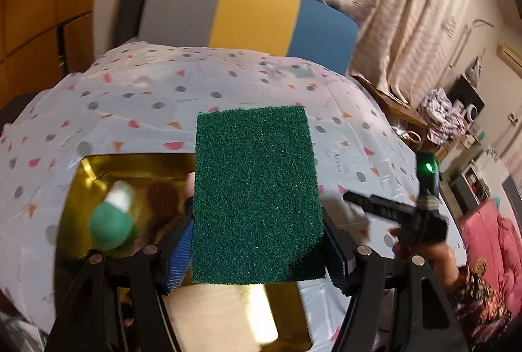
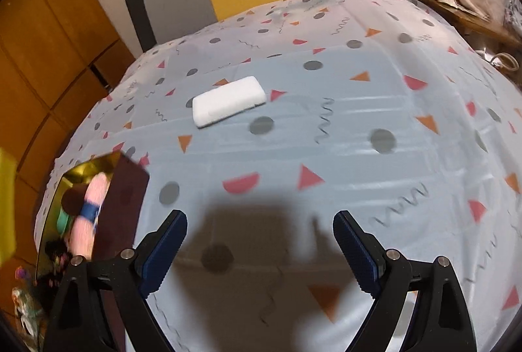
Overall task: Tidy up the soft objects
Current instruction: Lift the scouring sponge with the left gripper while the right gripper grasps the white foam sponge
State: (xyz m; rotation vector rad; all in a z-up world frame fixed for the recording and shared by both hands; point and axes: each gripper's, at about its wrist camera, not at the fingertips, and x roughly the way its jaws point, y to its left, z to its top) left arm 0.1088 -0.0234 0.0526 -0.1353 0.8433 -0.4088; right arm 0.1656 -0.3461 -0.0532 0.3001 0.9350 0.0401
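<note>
Above, left claw (image 1: 257, 241) pinches a coarse rectangular green scouring pad (image 1: 256, 192).

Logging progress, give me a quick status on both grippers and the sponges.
Left gripper shut on green sponge, above gold box. Right gripper open, empty. White sponge lies on tablecloth, nothing in the way.

Right gripper (image 2: 260, 249) open above patterned tablecloth (image 2: 359, 110), white sponge (image 2: 228, 100) ahead (lying flat), gold box (image 2: 75, 175) left
</note>
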